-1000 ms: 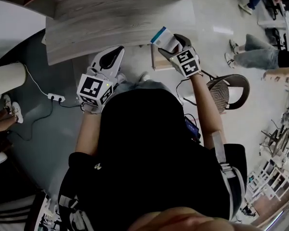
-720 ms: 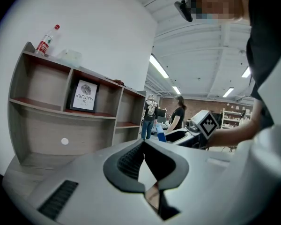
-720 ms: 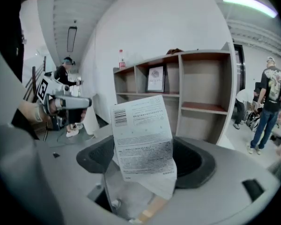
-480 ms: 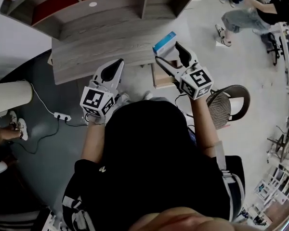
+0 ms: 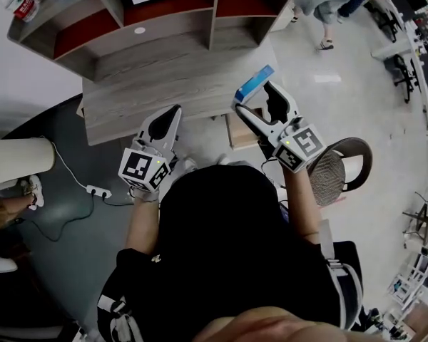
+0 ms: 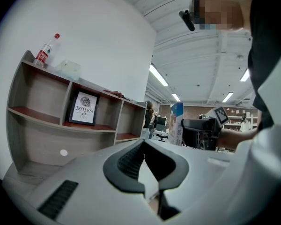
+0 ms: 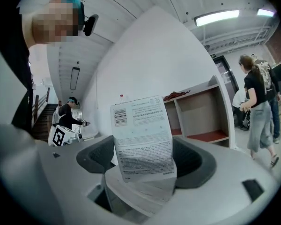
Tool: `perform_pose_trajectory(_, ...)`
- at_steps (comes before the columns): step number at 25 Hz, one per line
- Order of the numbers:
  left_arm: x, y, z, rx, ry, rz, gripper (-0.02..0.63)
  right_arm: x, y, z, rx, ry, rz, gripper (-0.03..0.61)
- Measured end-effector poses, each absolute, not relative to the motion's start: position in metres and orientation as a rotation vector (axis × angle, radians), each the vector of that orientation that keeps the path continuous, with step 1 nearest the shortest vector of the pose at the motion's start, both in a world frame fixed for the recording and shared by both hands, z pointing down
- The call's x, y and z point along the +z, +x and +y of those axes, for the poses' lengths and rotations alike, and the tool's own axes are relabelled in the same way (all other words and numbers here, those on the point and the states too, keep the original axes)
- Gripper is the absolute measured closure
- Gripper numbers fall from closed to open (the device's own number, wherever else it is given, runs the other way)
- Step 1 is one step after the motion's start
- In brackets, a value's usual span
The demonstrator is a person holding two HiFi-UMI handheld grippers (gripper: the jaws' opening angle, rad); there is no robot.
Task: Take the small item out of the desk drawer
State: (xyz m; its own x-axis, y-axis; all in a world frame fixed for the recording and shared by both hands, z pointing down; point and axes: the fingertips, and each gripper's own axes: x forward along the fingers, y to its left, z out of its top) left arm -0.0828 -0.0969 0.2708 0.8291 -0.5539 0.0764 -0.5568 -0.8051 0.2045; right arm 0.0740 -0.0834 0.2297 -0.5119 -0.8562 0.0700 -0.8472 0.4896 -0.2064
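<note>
R gripper is clamped on the box, both pads on its lower end. L gripper has its jaws together w/ nothing between them, hovering over the desk front edge.

Vs 1 s ago: R gripper and box sit further right and further from the body, past the desk's right corner. More of the shelf shows now. L gripper is about where it was.

Box sticks out beyond the jaw tips, off the desk, in the air. In the R gripper view the box stands roughly upright, long axis along the jaws, barcode end farthest out, printed face to the camera. From the head view its blue end points away from the person, twd the shelf.
</note>
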Motion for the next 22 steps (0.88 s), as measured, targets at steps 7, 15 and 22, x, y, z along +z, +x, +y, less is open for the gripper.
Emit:
perform_pose_trajectory(7, 0.262, -0.090, -0.105, -0.017, 2.781, -0.864, 0.606, 0.225, 0.069, -0.084, -0.333, -1.493, 2.641, 0.189)
perform_pose_trajectory(15, 0.256, -0.088, -0.107, -0.030, 2.799, -0.833, 0.606, 0.229, 0.071, -0.083, -0.326, -1.533, 2.639, 0.189)
perform_pose_trajectory(22, 0.254, -0.086, -0.105, -0.028, 2.808, -0.808, 0.606, 0.233, 0.071, -0.083, -0.357, -1.540, 2.609, 0.189)
